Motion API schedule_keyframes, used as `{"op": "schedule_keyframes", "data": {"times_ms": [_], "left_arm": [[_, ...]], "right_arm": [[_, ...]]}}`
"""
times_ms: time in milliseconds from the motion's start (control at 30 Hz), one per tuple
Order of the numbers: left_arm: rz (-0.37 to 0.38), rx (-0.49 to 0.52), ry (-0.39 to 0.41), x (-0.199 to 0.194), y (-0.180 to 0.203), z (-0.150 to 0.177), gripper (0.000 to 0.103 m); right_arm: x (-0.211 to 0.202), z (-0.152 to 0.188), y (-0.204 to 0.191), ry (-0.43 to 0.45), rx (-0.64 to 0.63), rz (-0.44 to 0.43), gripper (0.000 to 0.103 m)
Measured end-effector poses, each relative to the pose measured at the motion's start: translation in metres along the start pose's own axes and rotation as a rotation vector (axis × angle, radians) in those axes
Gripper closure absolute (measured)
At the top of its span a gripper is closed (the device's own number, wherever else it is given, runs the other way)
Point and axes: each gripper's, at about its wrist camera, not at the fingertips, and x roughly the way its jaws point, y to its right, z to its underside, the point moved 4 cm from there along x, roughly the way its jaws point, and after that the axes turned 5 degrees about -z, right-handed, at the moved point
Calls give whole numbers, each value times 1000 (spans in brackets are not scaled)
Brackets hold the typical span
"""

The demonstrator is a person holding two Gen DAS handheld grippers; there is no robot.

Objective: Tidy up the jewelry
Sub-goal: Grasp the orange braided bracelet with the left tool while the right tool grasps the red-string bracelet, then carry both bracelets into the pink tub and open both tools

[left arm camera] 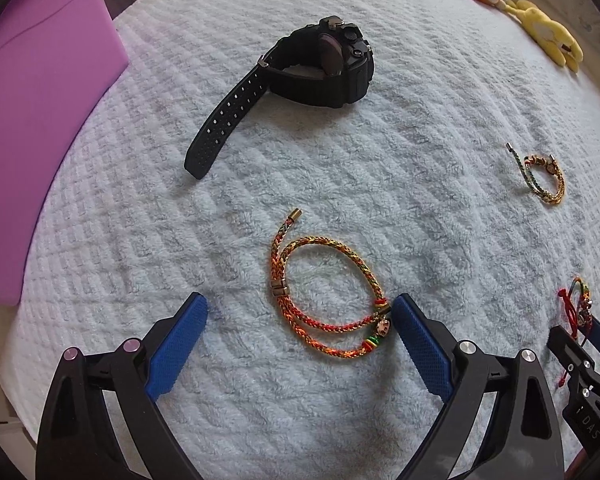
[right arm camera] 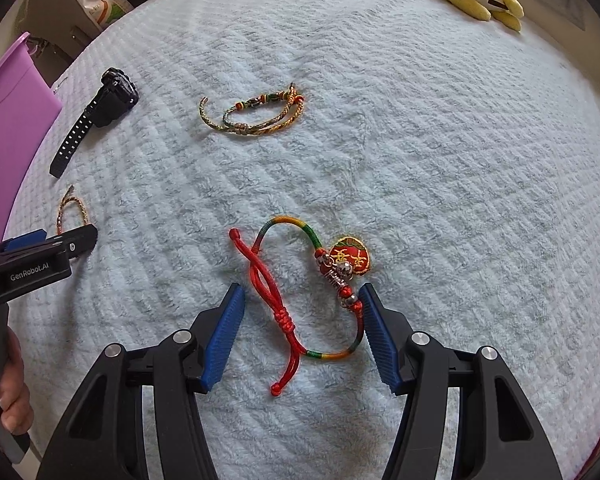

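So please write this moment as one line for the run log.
left claw open over orange braided bracelet | right claw open over red cord bracelet

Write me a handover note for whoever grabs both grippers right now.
Left gripper: open, empty, straddling the orange-gold braided double-loop bracelet.
Right gripper: open, empty, straddling the red knotted cord bracelet with an embroidered red charm.
All lie loose on the pale blue fleece blanket: black rubber-strap watch, green-gold braided bracelet.
Purple box sits at the left edge.
Done: nothing visibly sorted. Left: pick up and put away all four pieces.
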Motion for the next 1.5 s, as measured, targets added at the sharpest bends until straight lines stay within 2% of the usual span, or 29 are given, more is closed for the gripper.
{"op": "schedule_keyframes", "data": {"times_ms": [233, 367, 433, 500, 633, 667, 700, 800, 833, 1000, 1200, 1367, 1500], "left_arm": [[8, -14, 9, 11, -1, -6, 5], [20, -37, 19, 7, -5, -5, 9], [21, -58, 28, 4, -11, -4, 17], [13, -67, 37, 3, -14, -6, 30], [6, -56, 59, -1, -13, -7, 46], [-1, -52, 64, -2, -14, -7, 55], [-1, -47, 69, -3, -15, -7, 69], [-3, -30, 78, -6, -22, -4, 89], [-7, -21, 82, -7, -24, -3, 91], [12, 23, 95, -20, -34, 8, 95], [45, 50, 34, -38, -35, 36, 95], [80, 77, 6, -75, -27, 57, 95], [97, 85, 0, -124, -25, 68, 95]], "right_arm": [[6, 0, 1, 1, -12, 10, 47], [8, 0, 2, 2, -19, 19, 54], [7, 0, 2, 5, -30, 21, 62], [6, -2, -2, 6, -45, 13, 72], [4, -1, -9, 10, -54, 8, 80], [4, -1, -11, 11, -50, 2, 83], [3, -2, -13, 13, -46, -2, 86], [1, 0, -14, 14, -35, -21, 89], [0, 1, -14, 16, -29, -27, 90], [-10, 5, -13, 19, -12, -43, 93], [-30, 26, -9, 3, 35, -74, 94], [-63, 39, -14, -14, 65, -112, 94], [-98, 39, -19, -22, 64, -136, 94]]}}
